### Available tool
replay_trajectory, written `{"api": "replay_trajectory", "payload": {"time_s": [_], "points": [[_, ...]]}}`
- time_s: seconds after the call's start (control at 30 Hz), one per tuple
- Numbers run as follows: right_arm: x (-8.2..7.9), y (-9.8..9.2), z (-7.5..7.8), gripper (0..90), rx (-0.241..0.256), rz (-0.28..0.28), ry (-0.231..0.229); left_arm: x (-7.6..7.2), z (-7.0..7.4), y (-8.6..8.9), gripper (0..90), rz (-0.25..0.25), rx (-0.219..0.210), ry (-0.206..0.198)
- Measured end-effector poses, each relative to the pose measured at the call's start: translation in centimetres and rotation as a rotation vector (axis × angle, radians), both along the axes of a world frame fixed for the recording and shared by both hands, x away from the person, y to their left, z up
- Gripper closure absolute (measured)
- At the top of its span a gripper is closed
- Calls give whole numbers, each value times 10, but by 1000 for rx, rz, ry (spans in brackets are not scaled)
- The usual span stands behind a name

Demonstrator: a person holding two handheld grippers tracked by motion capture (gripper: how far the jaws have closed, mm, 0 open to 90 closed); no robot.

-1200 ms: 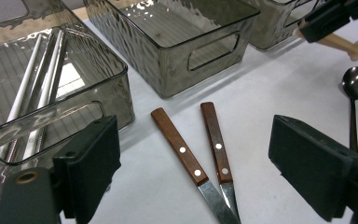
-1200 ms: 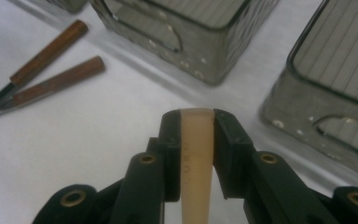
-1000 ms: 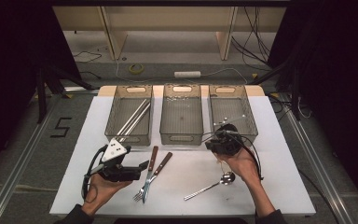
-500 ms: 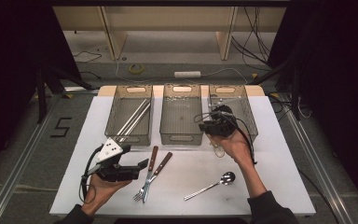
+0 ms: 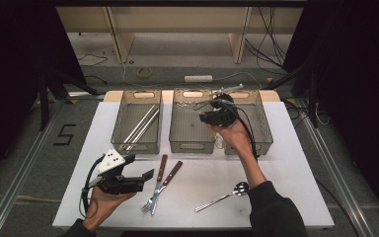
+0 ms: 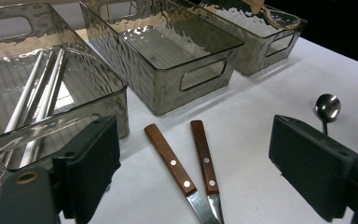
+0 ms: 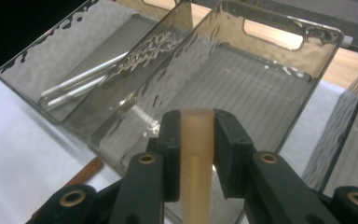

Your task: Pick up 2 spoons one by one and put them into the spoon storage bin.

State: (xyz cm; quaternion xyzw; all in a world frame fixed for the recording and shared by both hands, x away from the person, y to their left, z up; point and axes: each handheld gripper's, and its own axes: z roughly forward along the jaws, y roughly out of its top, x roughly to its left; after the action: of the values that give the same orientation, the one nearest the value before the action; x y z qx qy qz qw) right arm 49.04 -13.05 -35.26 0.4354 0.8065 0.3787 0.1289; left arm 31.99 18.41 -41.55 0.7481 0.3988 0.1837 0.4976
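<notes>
We log right gripper (image 7: 196,140) clamped on pale tan utensil handle (image 7: 196,154), held above middle bin (image 5: 192,123), at its right edge beside right bin (image 5: 256,123); utensil's type we cannot tell. Left gripper (image 6: 193,168) jaws spread wide, holding nothing, low over white table (image 5: 296,163). Two wooden-handled knives (image 6: 186,163) just ahead of it. Metal spoon (image 5: 224,196) on table, well apart from the bins. Left bin (image 5: 139,123) holds metal rods (image 5: 140,127).

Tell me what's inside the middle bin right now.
The middle bin looks empty in the left gripper view. In the high view, the right hand-held gripper, gripping a tan utensil handle, covers its right side.
</notes>
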Motion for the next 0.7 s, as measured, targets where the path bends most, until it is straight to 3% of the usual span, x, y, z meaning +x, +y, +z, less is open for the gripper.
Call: {"api": "replay_trajectory", "payload": {"time_s": [0.7], "points": [[39,23,-3,743,-4,-42,-37,-5,1,2,158,-5,-4,-15]]}}
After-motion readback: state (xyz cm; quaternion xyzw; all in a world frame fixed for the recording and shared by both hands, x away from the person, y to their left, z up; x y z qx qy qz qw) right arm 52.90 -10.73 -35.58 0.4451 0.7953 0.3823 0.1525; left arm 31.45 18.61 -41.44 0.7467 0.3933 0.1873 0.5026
